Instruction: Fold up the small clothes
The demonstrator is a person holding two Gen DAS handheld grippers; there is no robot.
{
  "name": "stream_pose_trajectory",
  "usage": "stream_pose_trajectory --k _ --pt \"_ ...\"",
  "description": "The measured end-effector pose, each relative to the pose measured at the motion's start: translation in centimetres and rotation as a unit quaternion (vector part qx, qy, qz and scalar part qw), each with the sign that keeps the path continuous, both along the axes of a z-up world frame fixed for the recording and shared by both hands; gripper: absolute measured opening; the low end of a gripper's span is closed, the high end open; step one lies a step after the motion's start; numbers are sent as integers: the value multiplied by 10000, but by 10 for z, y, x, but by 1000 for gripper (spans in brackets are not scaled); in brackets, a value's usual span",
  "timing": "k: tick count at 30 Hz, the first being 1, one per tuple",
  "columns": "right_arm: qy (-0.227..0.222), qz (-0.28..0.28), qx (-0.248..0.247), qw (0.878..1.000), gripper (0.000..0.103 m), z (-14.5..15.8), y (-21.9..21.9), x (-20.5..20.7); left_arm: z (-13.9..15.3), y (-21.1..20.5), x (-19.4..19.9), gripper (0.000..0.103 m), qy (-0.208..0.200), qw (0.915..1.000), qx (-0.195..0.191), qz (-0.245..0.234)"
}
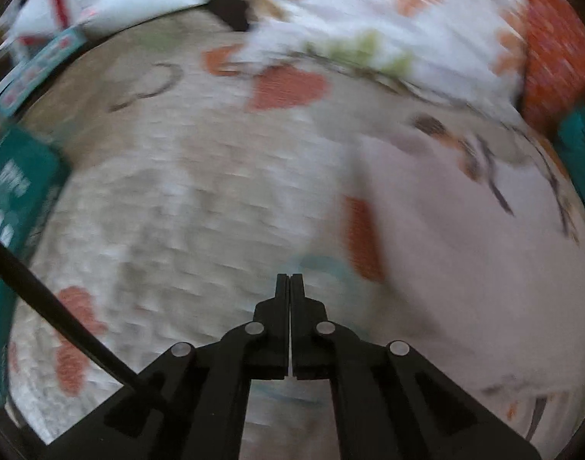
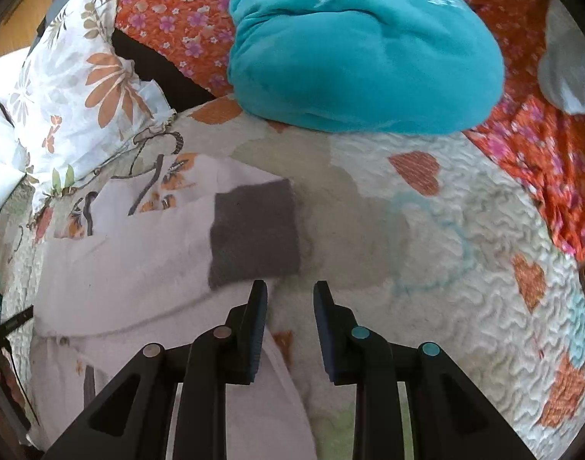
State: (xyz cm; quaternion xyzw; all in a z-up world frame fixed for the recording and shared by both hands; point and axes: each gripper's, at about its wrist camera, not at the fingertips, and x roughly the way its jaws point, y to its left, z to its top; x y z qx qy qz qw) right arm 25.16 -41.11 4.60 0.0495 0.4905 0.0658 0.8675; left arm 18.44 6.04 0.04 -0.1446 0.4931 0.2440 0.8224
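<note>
A pale pink garment with a printed top part lies spread on the quilted bedspread, and a small dark grey cloth rests on its right edge. My right gripper is open and empty, just in front of the grey cloth's near edge. In the blurred left wrist view the pink garment lies to the right. My left gripper is shut with nothing visible between its fingers, above the bedspread.
A teal fleece bundle lies at the back on an orange floral sheet. A floral pillow sits at the back left. Teal boxes stand at the left edge of the left wrist view.
</note>
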Motion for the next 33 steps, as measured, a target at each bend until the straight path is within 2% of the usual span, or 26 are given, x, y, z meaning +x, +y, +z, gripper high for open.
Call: stream_pose_trajectory --k 3,6,8,10,12,14,19,21,23,25,26,28,29,30,33 --pt "59 22 145 9999 32 -2 -5 -7 3 23 -9 0 -157 9988 -337 319" --pt "127 112 386 9991 33 -3 2 -13 11 24 -15 1 -384 9979 -468 242" --pt "173 304 750 9966 34 -1 16 -20 14 22 -16 11 -413 9979 -483 148" --pt "252 776 1328 9878 34 2 44 -26 17 24 -15 32 -507 9972 -506 209" --pt "410 1393 1696 9748 35 -1 85 -33 23 24 -17 36 -621 9962 -534 287" --pt "571 1855 1806 9642 36 -9 125 -40 26 28 -21 37 -694 9951 -633 312" --pt "670 2589 1232 9557 37 -41 218 -52 30 35 -33 40 -678 9947 -709 311" --pt "238 2759 744 9580 39 -41 250 -56 32 41 -38 40 -722 9941 -732 348" --pt "-90 2931 344 9554 43 -41 274 -59 35 47 -43 40 -771 9936 -728 398" --pt "-195 3066 217 9514 43 -43 296 -60 39 56 -50 40 -833 9928 -720 477" --pt "-209 3190 211 9473 46 -44 304 -63 40 59 -53 40 -851 9924 -719 516" --pt "-342 3498 82 9361 58 -43 318 -78 43 67 -60 40 -905 9915 -699 627" --pt "-403 3670 29 9294 68 -43 320 -85 44 71 -63 40 -916 9911 -692 668" --pt "-463 3879 -70 9205 71 -44 325 -94 45 75 -67 40 -937 9905 -712 709" --pt "-630 4388 -546 8947 71 -48 336 -120 47 83 -74 41 -978 9892 -746 797"
